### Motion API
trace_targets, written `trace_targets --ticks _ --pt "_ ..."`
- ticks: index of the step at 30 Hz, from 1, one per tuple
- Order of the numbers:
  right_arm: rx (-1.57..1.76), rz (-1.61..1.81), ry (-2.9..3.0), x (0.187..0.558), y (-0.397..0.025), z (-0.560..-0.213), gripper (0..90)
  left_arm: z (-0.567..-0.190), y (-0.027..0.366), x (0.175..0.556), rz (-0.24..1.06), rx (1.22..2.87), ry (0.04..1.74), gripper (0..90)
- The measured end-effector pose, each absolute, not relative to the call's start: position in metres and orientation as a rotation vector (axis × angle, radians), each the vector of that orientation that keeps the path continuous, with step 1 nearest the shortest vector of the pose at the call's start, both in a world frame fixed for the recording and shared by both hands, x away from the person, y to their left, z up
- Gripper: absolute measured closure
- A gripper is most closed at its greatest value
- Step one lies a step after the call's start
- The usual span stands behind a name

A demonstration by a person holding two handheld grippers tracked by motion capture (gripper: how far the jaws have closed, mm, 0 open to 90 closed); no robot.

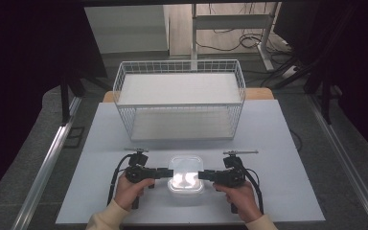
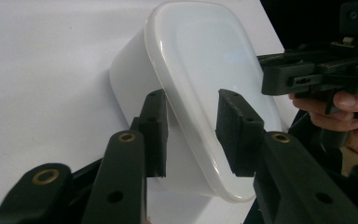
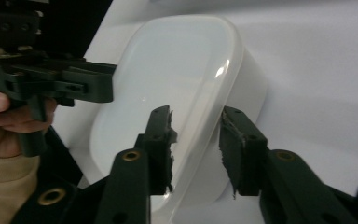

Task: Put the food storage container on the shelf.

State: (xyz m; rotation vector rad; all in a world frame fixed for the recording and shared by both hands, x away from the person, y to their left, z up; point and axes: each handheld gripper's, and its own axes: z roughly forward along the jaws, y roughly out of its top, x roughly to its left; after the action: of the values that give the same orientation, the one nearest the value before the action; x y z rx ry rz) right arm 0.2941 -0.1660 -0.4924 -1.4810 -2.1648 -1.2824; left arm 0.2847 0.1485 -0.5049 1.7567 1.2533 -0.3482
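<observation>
A white lidded plastic container (image 1: 186,178) sits near the table's front edge, between my two grippers. My left gripper (image 1: 165,171) reaches in from its left side and is open. In the left gripper view the two pads straddle the lid's rim (image 2: 168,100), one pad outside the wall and one over the lid (image 2: 200,70), with gaps showing. My right gripper (image 1: 203,175) mirrors this from the right, open, with its jaws on either side of the lid's edge (image 3: 214,112) of the container (image 3: 168,79). Each gripper view also shows the other gripper farther off (image 2: 307,74) (image 3: 65,84).
A white wire basket (image 1: 120,81) with two shelves stands at the back of the pale table (image 1: 268,143), a short way beyond the container. Dark curtains hang on both sides, and metal rails run along the floor.
</observation>
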Motion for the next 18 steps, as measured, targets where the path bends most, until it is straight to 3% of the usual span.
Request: trace_targets --ticks 18 --pt "-1.491 -1.362 -2.097 0.284 -0.175 -0.485 78.5 -0.493 0.153 0.272 -0.297 1.713 1.208 77.2"
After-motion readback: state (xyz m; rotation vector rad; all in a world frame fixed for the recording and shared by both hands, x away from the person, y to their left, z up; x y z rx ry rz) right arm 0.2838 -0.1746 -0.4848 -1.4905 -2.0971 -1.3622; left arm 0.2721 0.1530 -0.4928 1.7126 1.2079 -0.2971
